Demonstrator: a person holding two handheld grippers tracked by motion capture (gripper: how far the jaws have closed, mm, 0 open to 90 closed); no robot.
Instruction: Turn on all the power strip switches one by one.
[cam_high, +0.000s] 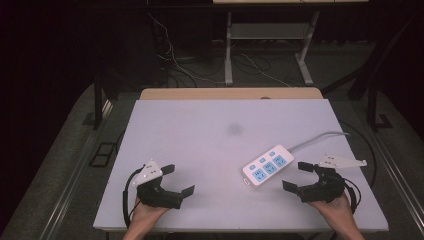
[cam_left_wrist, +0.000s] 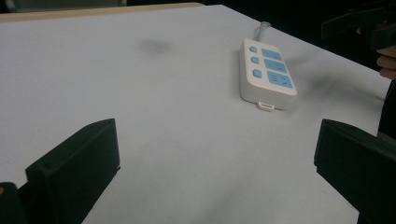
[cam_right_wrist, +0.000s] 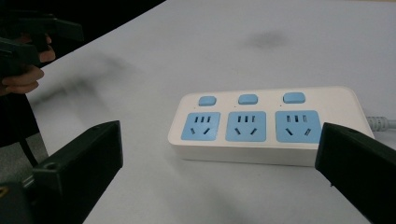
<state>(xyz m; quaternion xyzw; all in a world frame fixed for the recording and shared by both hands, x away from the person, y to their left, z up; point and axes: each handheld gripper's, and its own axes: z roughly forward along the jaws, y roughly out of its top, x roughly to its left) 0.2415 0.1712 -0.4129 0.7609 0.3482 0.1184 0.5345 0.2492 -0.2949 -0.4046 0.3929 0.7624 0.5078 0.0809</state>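
The right gripper (cam_high: 299, 176) and the left gripper (cam_high: 179, 180) are both standing wide open, holding nothing, while the power strip (cam_high: 268, 164) is lying right of the frame's centre, just beside the right gripper.

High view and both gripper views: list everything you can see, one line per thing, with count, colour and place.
power strip: one, white with three blue sockets and three blue switches, right part of the table, just ahead of the right gripper
cord: one, grey, runs from the strip off the right edge
table: one, white top with a wooden far edge, centre
dark smudge: one, grey, middle of the tabletop
left gripper: one, black, near left, jaws open
right gripper: one, black, near right, jaws open
hands: two, bottom edge
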